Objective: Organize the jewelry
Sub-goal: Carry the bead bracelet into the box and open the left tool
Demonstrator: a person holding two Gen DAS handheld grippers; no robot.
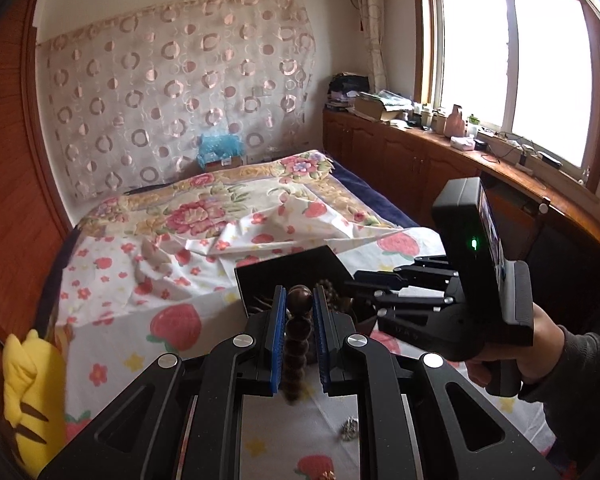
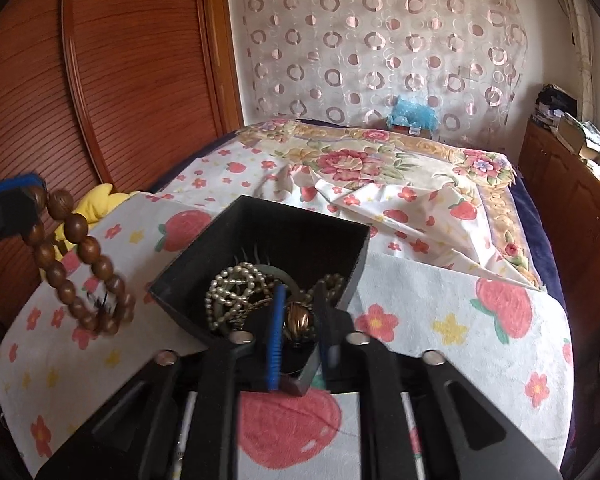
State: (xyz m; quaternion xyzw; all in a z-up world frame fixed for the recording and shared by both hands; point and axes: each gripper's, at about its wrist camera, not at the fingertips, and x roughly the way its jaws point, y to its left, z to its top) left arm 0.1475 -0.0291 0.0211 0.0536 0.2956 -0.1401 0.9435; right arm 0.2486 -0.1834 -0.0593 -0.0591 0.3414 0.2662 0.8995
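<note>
My left gripper (image 1: pixel 299 298) is shut on a brown wooden bead bracelet (image 1: pixel 298 340) and holds it in the air; the bracelet hangs at the left of the right wrist view (image 2: pixel 80 268). A black open box (image 2: pixel 260 232) sits on the strawberry-print sheet and holds a pearl necklace (image 2: pixel 232 284) and other jewelry. My right gripper (image 2: pixel 300 300) is over the box's near corner, its jaws closed around a brown striped bead (image 2: pixel 298 318) on dark beads. The right gripper also shows in the left wrist view (image 1: pixel 364 292), reaching into the box (image 1: pixel 288 268).
A small silver piece (image 1: pixel 350 428) lies on the sheet below my left gripper. A yellow plush toy (image 1: pixel 28 392) sits at the bed's left edge beside a wooden wardrobe (image 2: pixel 120 80). A cluttered wooden cabinet (image 1: pixel 440 152) runs under the window on the right.
</note>
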